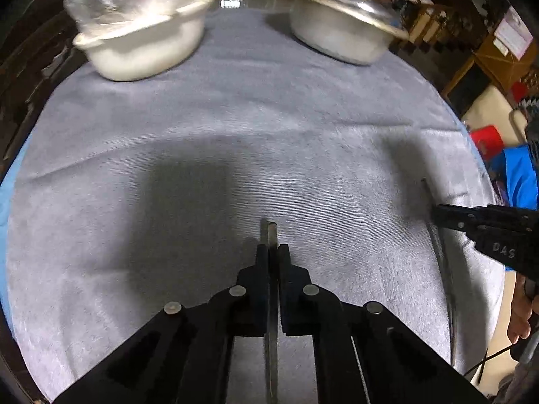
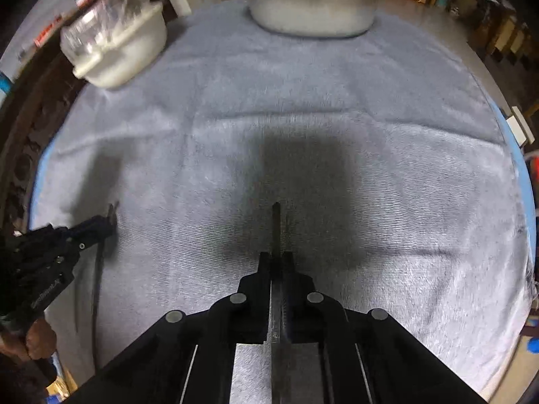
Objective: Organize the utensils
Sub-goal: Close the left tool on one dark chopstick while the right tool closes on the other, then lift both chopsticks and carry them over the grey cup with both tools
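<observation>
My left gripper (image 1: 273, 250) is shut on a thin flat metal utensil (image 1: 269, 232), seen edge-on, whose end pokes out past the fingertips above the grey cloth (image 1: 235, 118). My right gripper (image 2: 277, 257) is shut on a second thin dark utensil (image 2: 276, 225), also edge-on. In the left wrist view the right gripper (image 1: 438, 215) comes in from the right edge, its long utensil (image 1: 441, 262) hanging down from it. In the right wrist view the left gripper (image 2: 109, 224) sits at the left with its utensil (image 2: 97, 286) hanging below. What kind of utensil each one is cannot be told.
A white plastic basin (image 1: 141, 50) holding a clear bag stands at the far left of the cloth-covered table. A metal pot (image 1: 337, 37) with a tilted lid stands at the far right. A hand (image 2: 37, 340) grips the left tool's handle. Furniture crowds the room beyond.
</observation>
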Motion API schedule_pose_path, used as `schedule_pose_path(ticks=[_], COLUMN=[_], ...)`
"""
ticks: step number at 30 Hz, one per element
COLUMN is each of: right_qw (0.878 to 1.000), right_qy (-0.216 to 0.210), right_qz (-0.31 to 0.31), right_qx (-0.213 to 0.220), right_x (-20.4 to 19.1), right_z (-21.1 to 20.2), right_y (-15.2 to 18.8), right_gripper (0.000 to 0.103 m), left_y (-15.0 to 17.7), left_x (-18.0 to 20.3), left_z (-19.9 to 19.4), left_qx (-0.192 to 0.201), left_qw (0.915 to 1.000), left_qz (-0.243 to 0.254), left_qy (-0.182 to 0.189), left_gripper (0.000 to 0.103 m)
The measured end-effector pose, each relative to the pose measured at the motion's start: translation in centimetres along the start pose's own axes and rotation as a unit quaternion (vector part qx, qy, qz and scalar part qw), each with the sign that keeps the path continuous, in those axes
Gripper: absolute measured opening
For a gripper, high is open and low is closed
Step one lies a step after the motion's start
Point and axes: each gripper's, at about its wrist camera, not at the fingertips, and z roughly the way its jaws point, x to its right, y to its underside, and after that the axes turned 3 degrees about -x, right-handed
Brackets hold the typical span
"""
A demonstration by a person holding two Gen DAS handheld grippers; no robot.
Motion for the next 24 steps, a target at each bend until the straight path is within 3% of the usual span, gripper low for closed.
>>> schedule_pose_path(ticks=[7,14,24], right_qw=[0.996,0.983,0.953], right_qy=[-0.036,-0.062,-0.043], right_qz=[0.022,0.034,0.033], right_qx=[0.082,0.168,0.298], right_x=[0.3,0.6,-1.6], right_z=[-5.3,-11.4,-18.4], right_y=[2.3,6.0,13.6], right_gripper=[0.007,0.007,0.007], left_y=[1.7,5.2,13.3], left_x=[-1.9,-2.7,-1.1], left_z=[-4.8,-11.7,-20.7], left_qx=[0.056,0.132,0.259], left_qw=[0.9979,0.9891,0.9599], left_qz=[-0.026,-0.051,-0.064], left_qy=[-0.019,-0.04,-0.086], left_gripper=[0.005,0.005,0.005])
